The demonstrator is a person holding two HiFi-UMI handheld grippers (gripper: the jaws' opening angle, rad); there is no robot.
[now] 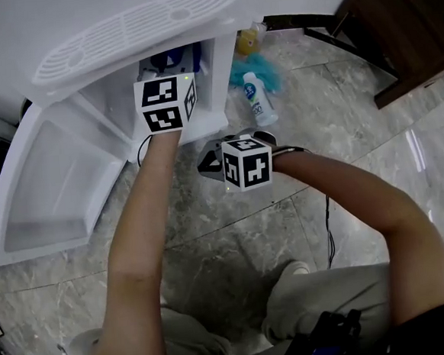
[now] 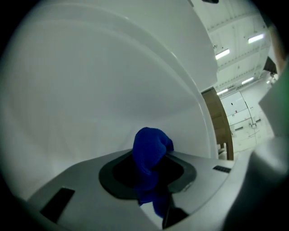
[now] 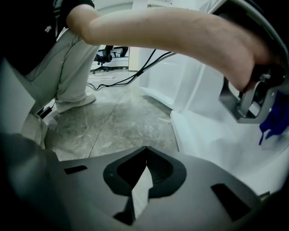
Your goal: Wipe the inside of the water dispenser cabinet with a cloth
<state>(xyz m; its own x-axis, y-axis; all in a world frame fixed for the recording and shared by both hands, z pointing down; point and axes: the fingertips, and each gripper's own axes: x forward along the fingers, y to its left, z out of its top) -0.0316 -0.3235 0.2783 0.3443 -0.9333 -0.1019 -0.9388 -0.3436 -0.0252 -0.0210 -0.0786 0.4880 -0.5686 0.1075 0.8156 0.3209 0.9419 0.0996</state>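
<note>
The white water dispenser cabinet point(image 1: 213, 97) stands open, its door point(image 1: 26, 219) swung out to the left. My left gripper point(image 2: 151, 158) reaches into the cabinet and is shut on a bunched blue cloth point(image 2: 151, 143), held close to the white inner wall point(image 2: 113, 90). In the head view its marker cube point(image 1: 166, 104) covers the jaws, and a bit of the blue cloth point(image 1: 168, 60) shows above it. My right gripper point(image 3: 146, 153) hovers shut and empty over the floor, in front of the cabinet. It sees the left gripper's body point(image 3: 250, 101) and the cloth point(image 3: 273, 121) at its right.
A white slotted drip tray point(image 1: 134, 30) tops the dispenser. A white bottle point(image 1: 259, 101), a teal cloth point(image 1: 263, 71) and a yellow object point(image 1: 249, 39) lie on the marble floor point(image 1: 340, 125) to the cabinet's right. Dark wooden furniture point(image 1: 401, 21) stands at the far right. Cables point(image 3: 135, 74) trail over the floor.
</note>
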